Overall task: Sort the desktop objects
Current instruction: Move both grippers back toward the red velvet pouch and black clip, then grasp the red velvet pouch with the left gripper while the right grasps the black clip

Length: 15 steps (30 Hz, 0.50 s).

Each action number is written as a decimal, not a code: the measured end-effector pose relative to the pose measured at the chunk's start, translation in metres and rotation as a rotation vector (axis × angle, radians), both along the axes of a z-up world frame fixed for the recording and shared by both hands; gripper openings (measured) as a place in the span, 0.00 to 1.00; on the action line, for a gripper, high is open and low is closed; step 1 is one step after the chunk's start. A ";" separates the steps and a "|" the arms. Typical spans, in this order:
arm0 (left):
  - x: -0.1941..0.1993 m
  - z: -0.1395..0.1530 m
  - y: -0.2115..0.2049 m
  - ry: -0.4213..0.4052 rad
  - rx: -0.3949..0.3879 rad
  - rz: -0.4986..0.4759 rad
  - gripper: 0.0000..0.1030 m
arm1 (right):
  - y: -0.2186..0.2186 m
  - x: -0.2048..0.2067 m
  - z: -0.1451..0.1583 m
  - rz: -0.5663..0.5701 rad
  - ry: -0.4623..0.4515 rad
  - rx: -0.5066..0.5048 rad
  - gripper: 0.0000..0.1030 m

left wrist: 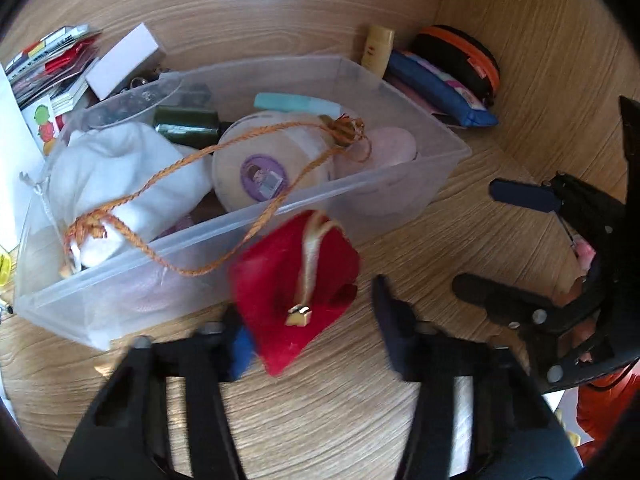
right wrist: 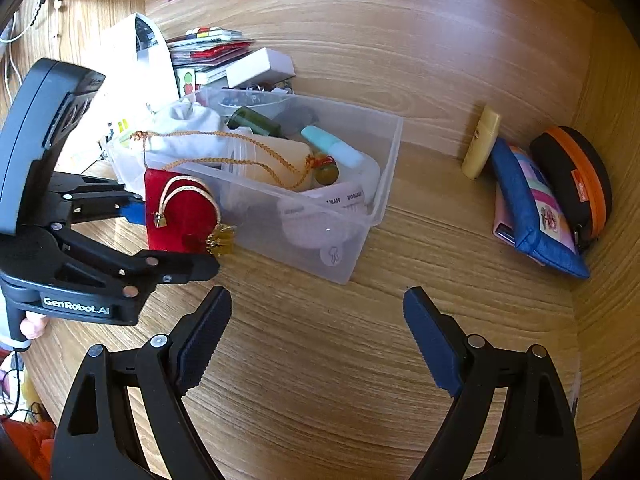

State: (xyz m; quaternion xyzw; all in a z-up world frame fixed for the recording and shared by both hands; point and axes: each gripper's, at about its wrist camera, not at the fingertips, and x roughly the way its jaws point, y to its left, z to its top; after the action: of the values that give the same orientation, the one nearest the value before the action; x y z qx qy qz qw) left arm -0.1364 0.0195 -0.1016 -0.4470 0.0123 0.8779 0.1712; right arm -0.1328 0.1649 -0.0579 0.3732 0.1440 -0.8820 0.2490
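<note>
Red pouch (left wrist: 296, 288): lower centre of the left wrist view, just before the clear bin (left wrist: 404, 184). Left gripper (left wrist: 308, 320): narrowed about it, contact blurred. Right gripper (right wrist: 318, 320): spread wide, nothing held. Firm pinch advised; orange cord (left wrist: 256, 224) to be kept clear.

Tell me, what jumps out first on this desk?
The bright red pouch with gold trim, sitting between the fingers of the left gripper just in front of the clear plastic bin. An orange braided cord spills over the bin's front wall. Off to the right, a blue pouch and an orange-zipped black case lean in the wooden corner.
</note>
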 end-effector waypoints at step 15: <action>0.053 0.017 -0.068 0.122 0.106 0.106 0.21 | -0.041 0.003 -0.013 0.089 -0.047 0.027 0.83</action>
State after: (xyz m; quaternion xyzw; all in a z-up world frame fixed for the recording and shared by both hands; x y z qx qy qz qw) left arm -0.0839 -0.0481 -0.0849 -0.3832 -0.0475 0.9107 0.1468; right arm -0.1296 0.1238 -0.0711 0.3904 0.1663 -0.8591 0.2861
